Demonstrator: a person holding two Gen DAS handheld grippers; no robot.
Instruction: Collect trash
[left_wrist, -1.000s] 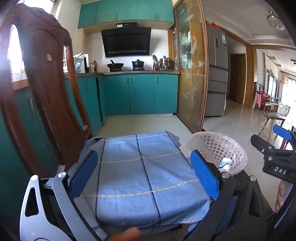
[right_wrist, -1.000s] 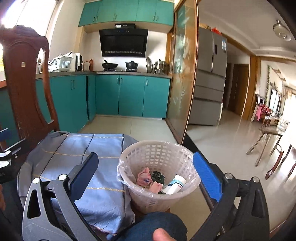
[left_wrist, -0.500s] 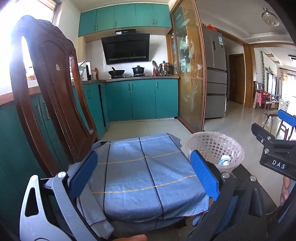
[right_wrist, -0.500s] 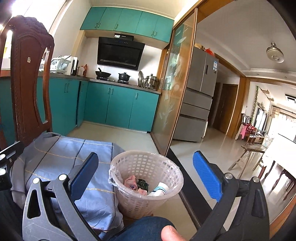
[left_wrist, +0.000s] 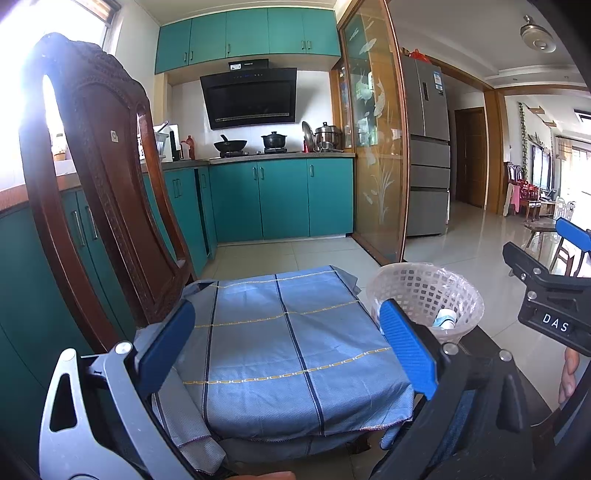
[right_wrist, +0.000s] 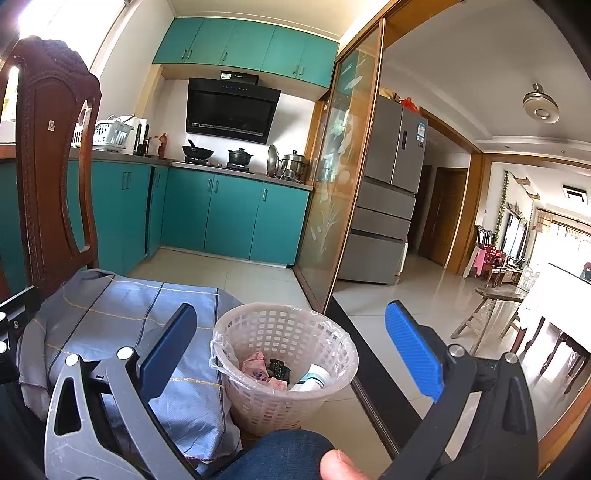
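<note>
Now both claws gape wide and empty: the left claw (left_wrist: 284, 347) above the blue checked cloth (left_wrist: 288, 343), the right claw (right_wrist: 291, 354) over the lined white trash basket (right_wrist: 284, 369) holding crumpled trash (right_wrist: 255, 367).

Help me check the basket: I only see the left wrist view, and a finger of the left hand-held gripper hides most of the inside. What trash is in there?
Observer: The right wrist view looks down into the basket. It holds a crumpled pink wrapper, a small dark scrap and a white tube with a teal band.
Operator: I only catch the edge of the right hand-held gripper. Is it carrying anything?
Observer: No. The right hand-held gripper is open, with its fingers spread wide above the basket and nothing between them.
</note>
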